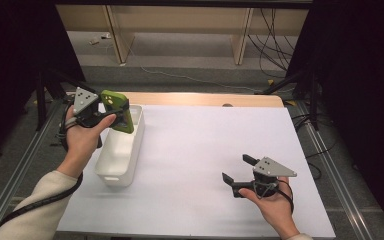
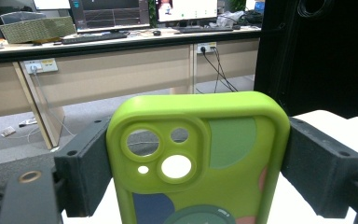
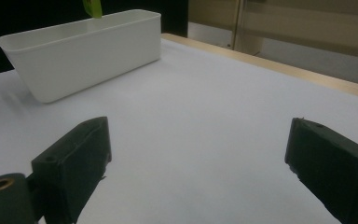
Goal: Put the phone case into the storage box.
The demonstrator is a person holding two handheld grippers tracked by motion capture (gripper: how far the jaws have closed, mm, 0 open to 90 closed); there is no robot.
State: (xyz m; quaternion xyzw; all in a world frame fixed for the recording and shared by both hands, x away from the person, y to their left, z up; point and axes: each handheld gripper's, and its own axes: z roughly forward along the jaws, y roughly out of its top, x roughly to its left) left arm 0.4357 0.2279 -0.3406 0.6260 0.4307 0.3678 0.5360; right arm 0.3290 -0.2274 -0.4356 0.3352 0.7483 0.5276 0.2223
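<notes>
My left gripper [image 1: 111,111] is shut on a green phone case [image 1: 118,111] and holds it upright over the far end of a white bin [image 1: 126,161]. In the left gripper view both black jaws press the sides of the green phone case [image 2: 200,158], its camera cut-outs facing me. My right gripper [image 1: 237,170] rests low over the white table sheet [image 1: 205,145] at the near right, jaws wide open with nothing between them. From the right gripper view the white bin [image 3: 84,56] stands ahead on the left, a corner of the green phone case [image 3: 92,8] above it.
The white sheet covers a wooden table whose far edge [image 1: 205,99] shows as a tan strip. Metal rails [image 1: 20,165] run along both sides. Beyond the table are desk legs and loose cables [image 1: 270,45] on the floor.
</notes>
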